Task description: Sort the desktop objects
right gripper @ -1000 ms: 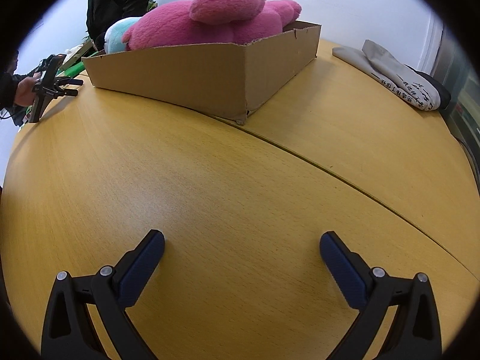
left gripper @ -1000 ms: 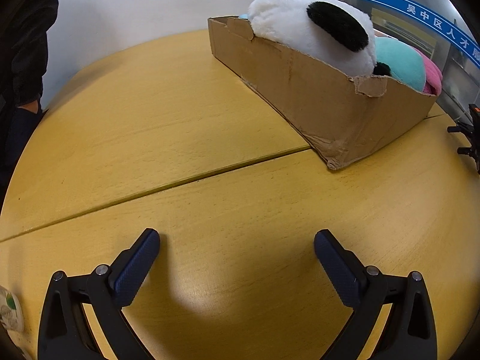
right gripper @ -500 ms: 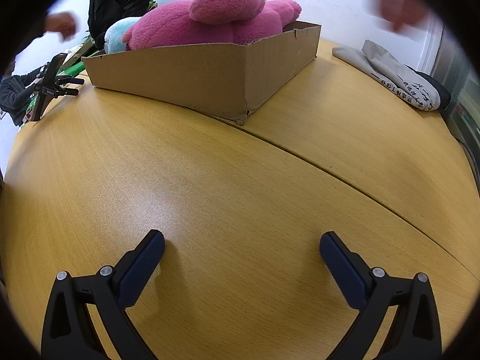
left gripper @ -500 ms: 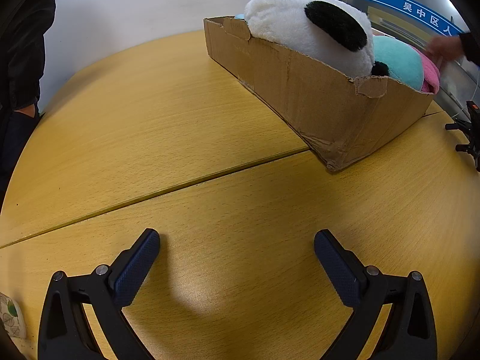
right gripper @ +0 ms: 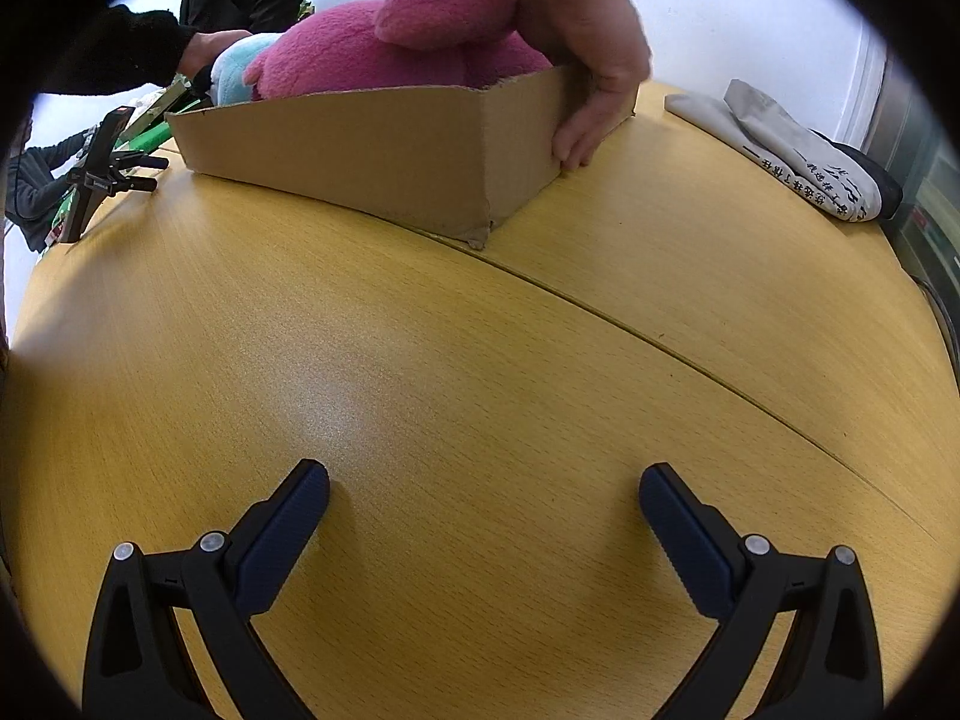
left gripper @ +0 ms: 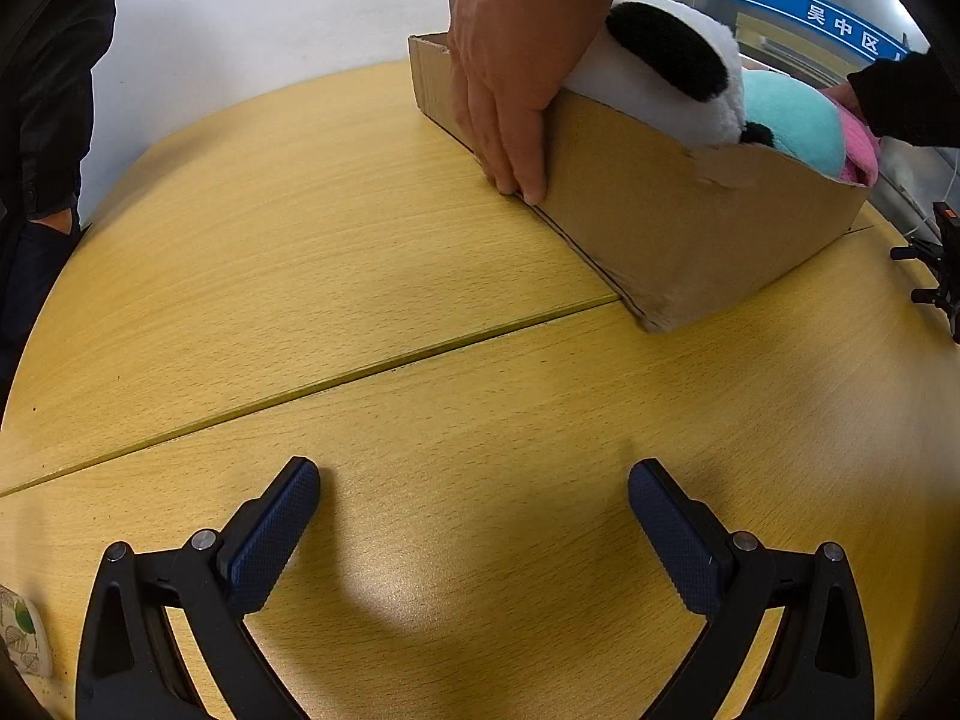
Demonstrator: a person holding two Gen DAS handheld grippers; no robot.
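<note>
A shallow cardboard box (left gripper: 678, 216) sits on the counter (left gripper: 360, 276) — crammed with panda (left gripper: 654, 78), teal (left gripper: 792, 120) and pink (right gripper: 384, 54) plush toys.

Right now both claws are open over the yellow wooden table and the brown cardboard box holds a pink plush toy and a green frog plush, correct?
Not quite: no green frog. The left wrist view shows a black-and-white panda plush beside the pink plush toy in the brown cardboard box. Both claws, left and right, are open over the yellow wooden table.
</note>
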